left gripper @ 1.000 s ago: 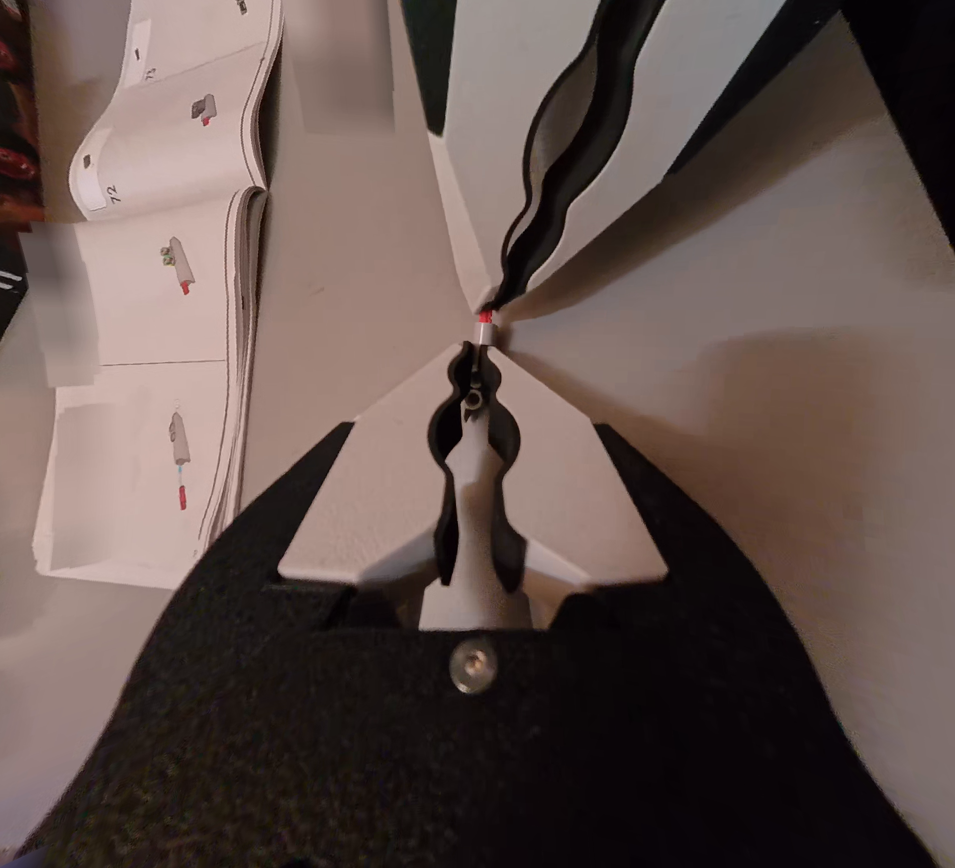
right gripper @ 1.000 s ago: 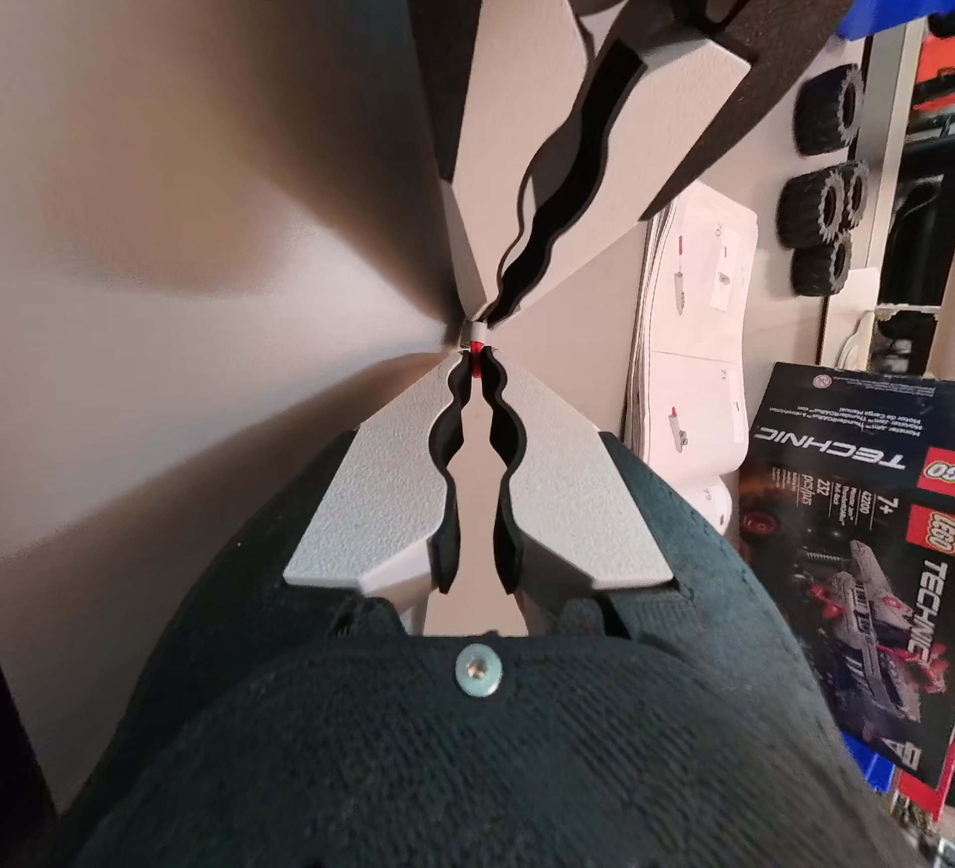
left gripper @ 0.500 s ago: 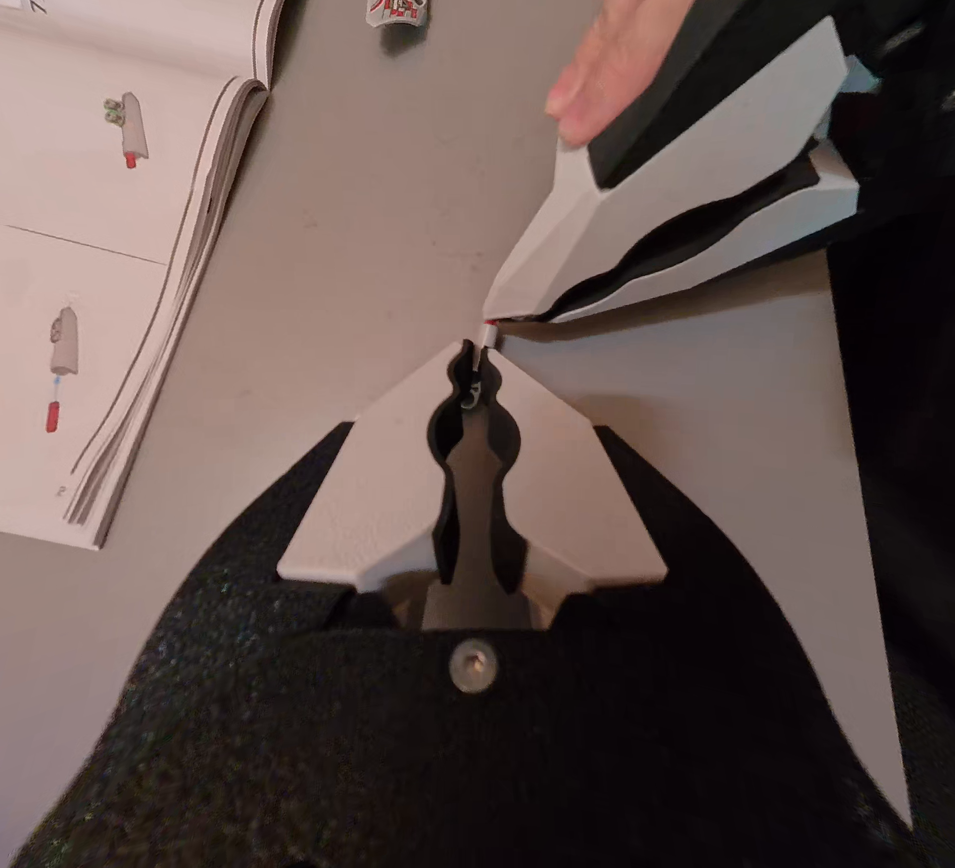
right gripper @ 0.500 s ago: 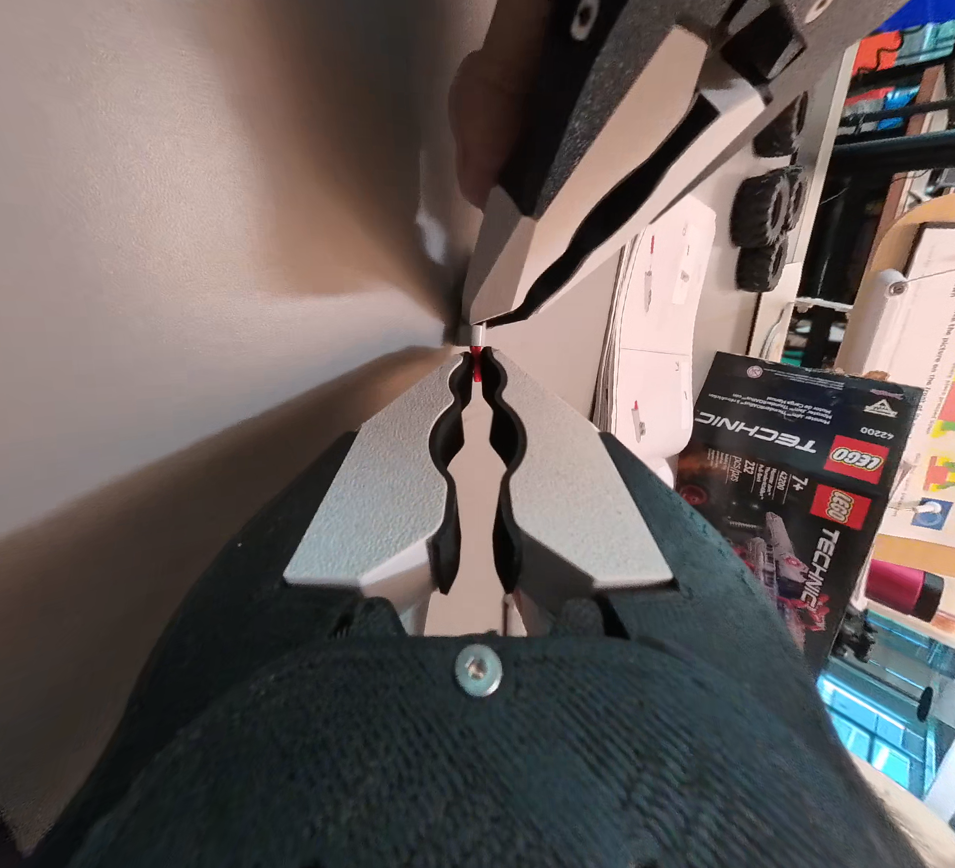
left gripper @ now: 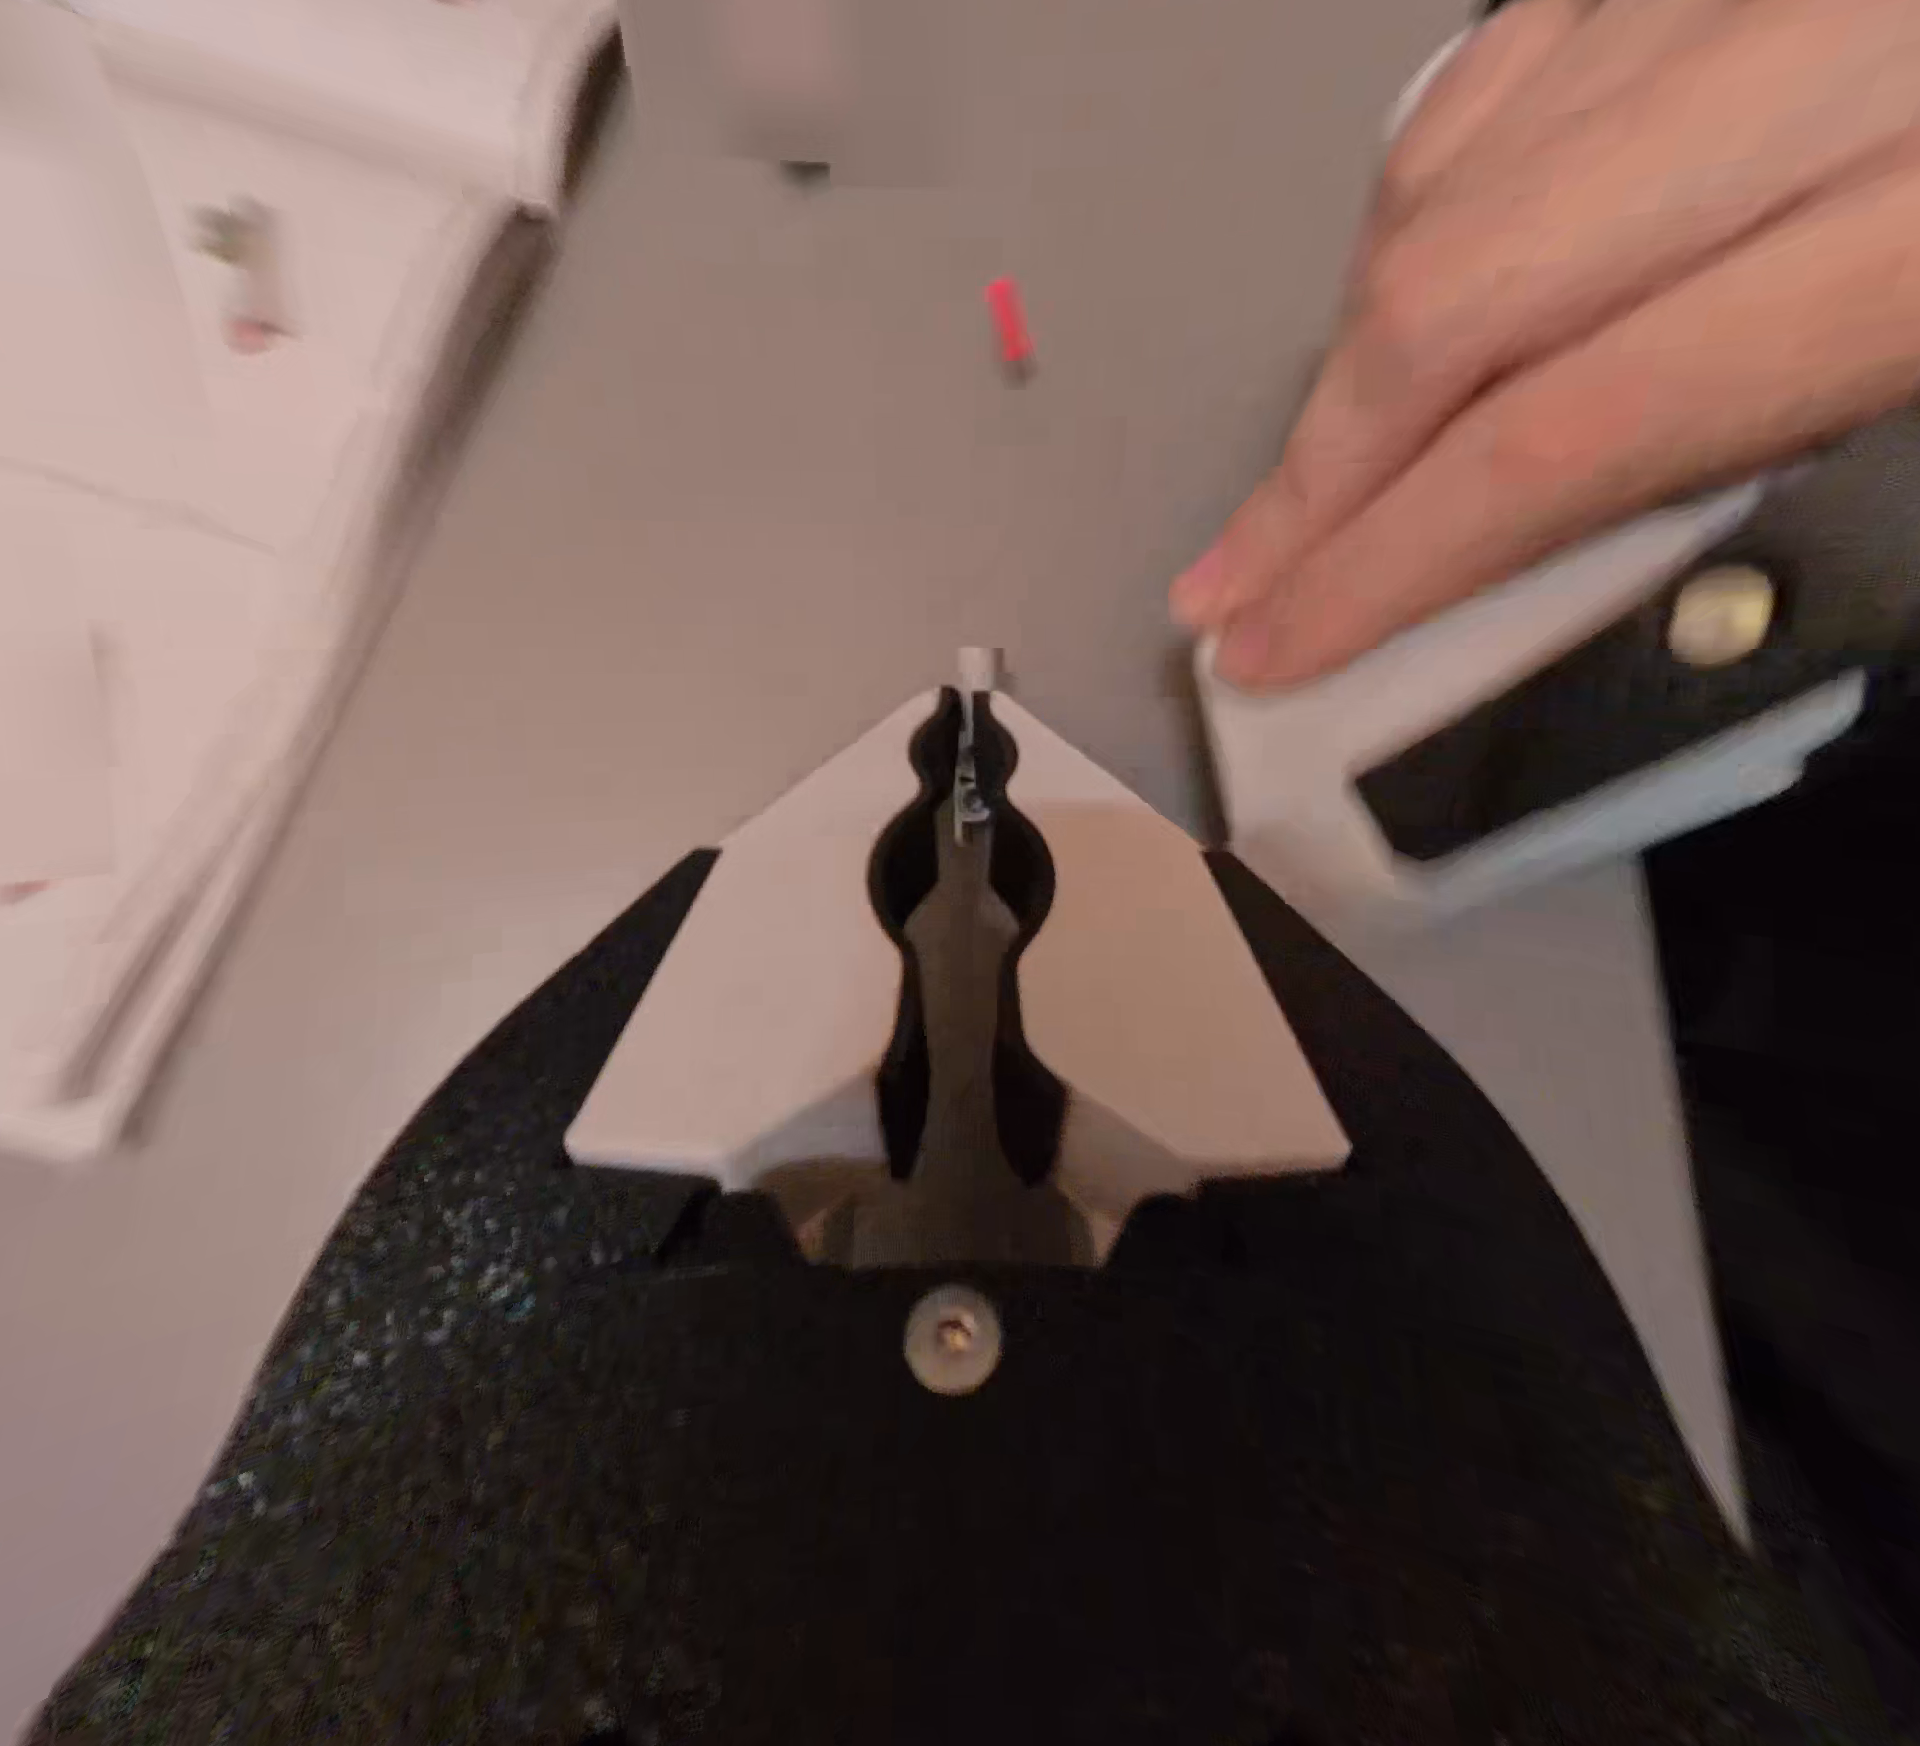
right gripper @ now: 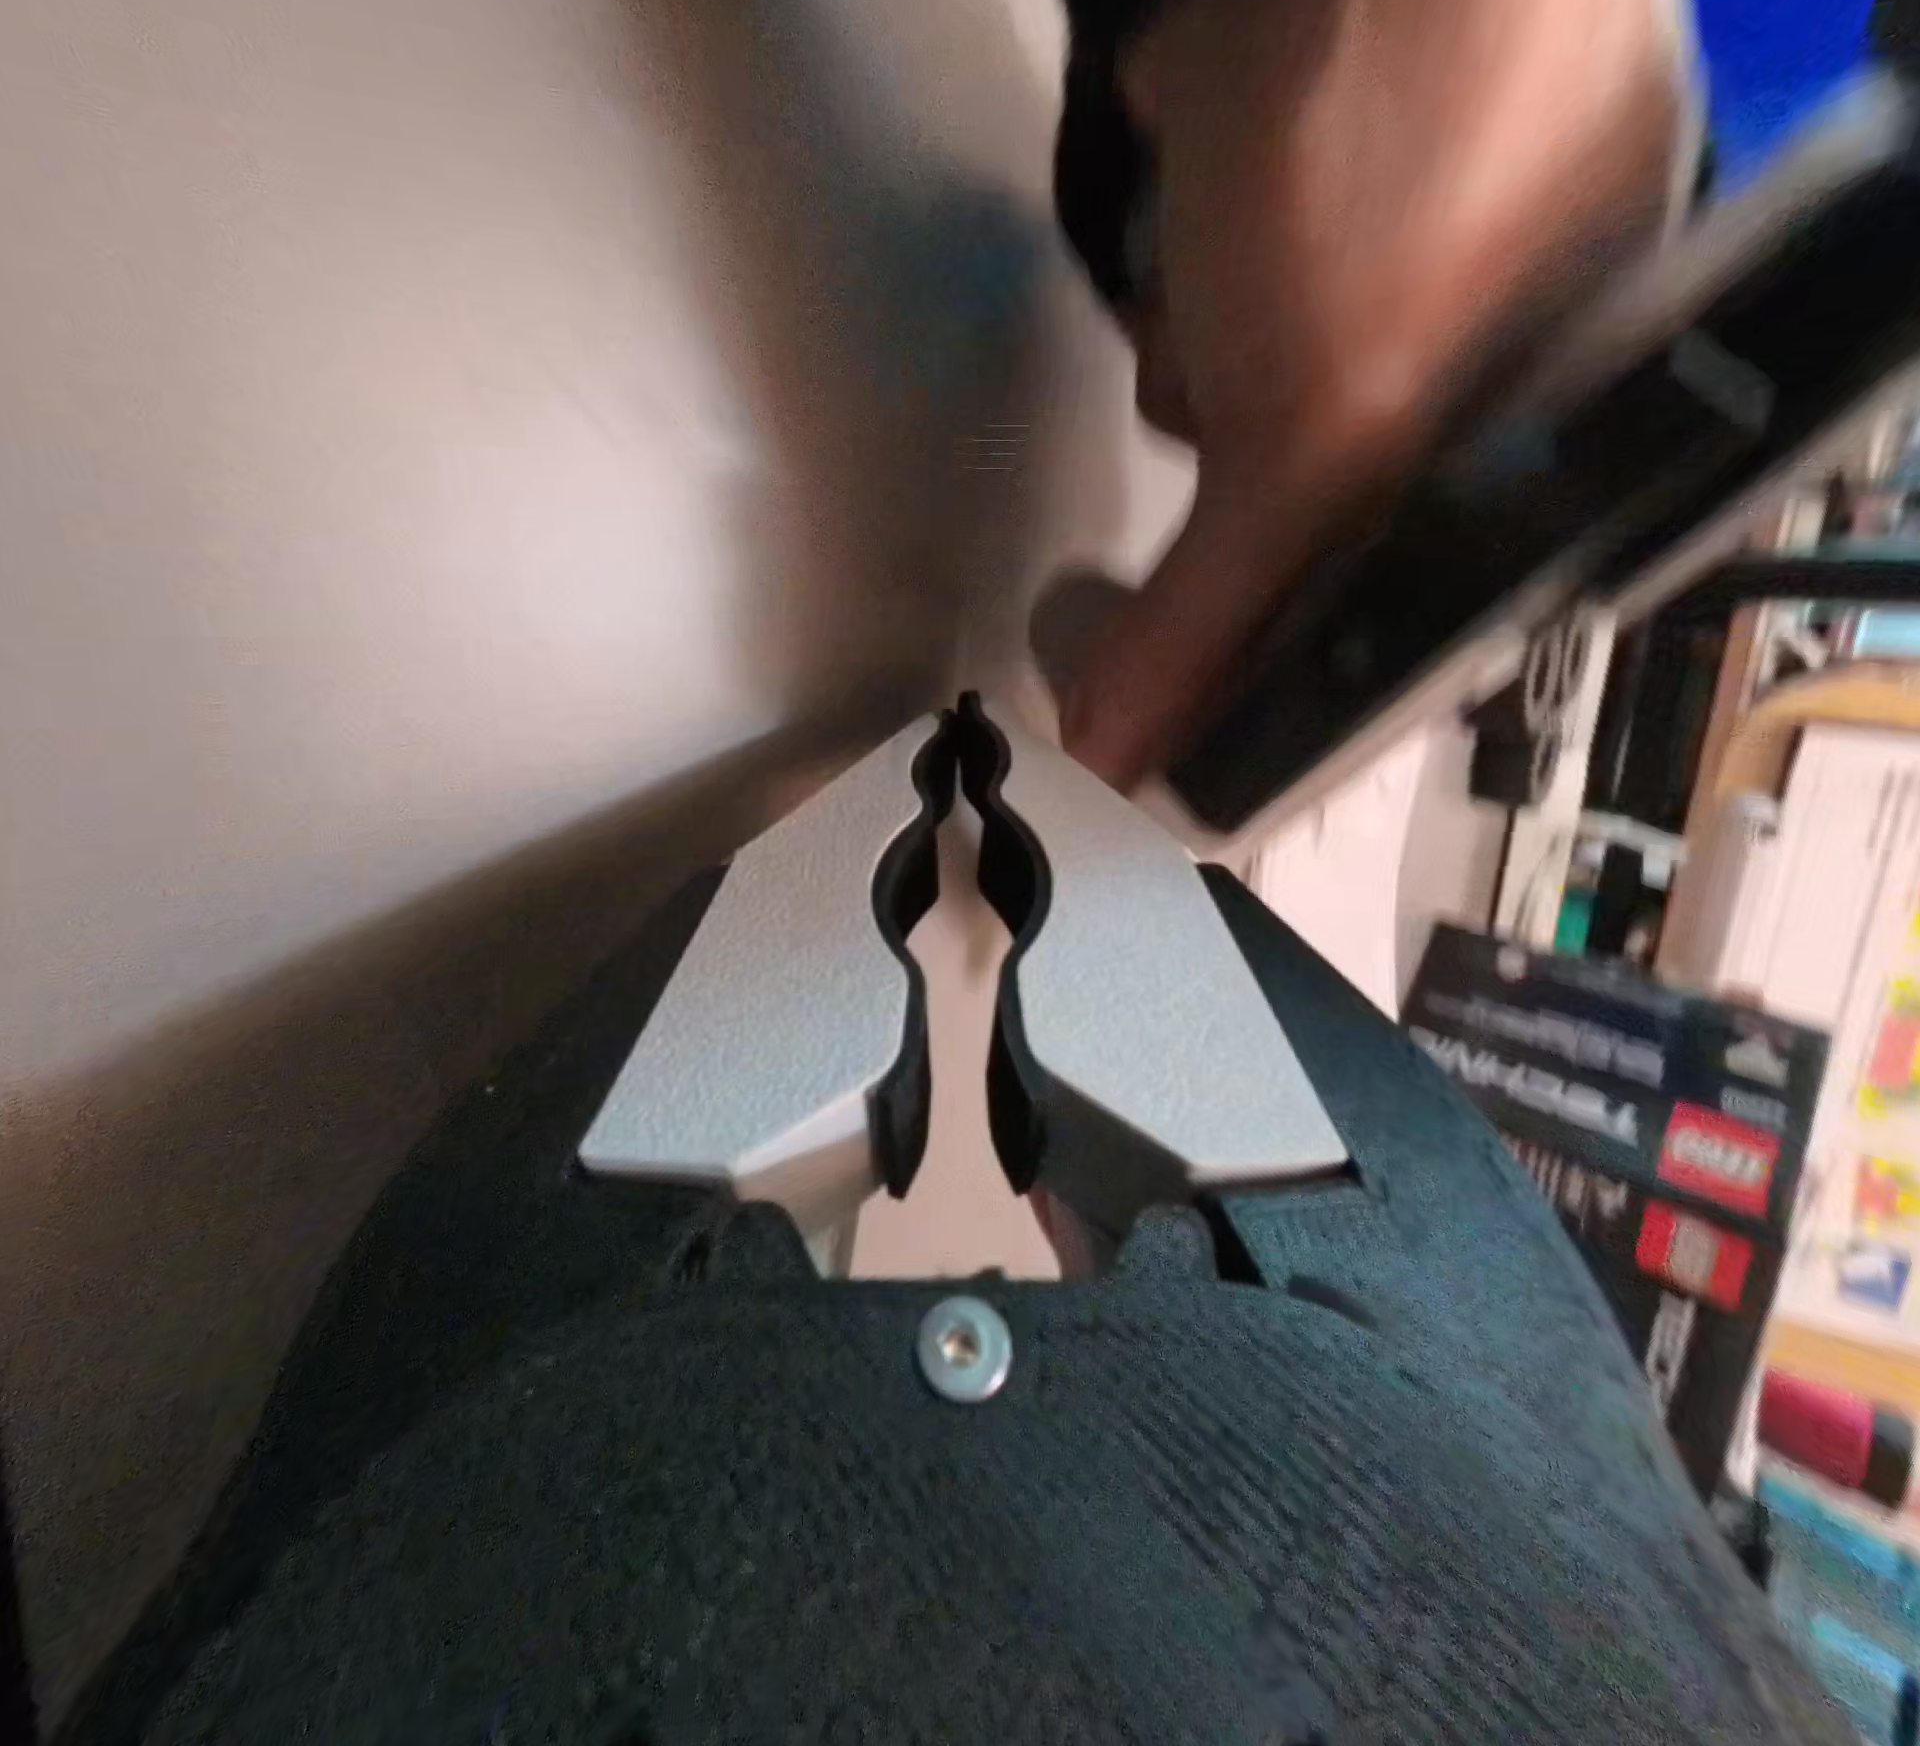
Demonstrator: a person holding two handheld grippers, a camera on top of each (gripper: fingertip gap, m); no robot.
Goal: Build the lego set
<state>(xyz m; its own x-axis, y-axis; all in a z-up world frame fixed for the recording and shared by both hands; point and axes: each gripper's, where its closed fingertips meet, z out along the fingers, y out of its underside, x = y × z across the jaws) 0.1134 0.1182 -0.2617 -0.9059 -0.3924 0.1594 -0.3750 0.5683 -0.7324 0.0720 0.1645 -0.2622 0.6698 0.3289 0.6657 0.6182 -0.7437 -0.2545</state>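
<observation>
booklet (left gripper: 208, 449) at the desk's (left gripper: 779, 491) left edge | my left gripper (left gripper: 975, 704), fingers pinched on a small grey lego piece (left gripper: 977, 670) | red pin (left gripper: 1006, 323) loose mid-desk, could roll off or get lost | right gripper (right gripper: 966, 720), fingers closed on nothing, hand (left gripper: 1558, 325) on it, might bump the pin

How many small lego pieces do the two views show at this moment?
2. The grey piece is clamped at the left gripper tips. The red pin lies loose on the table beyond it. The right gripper looks empty; blur may hide others.
</observation>
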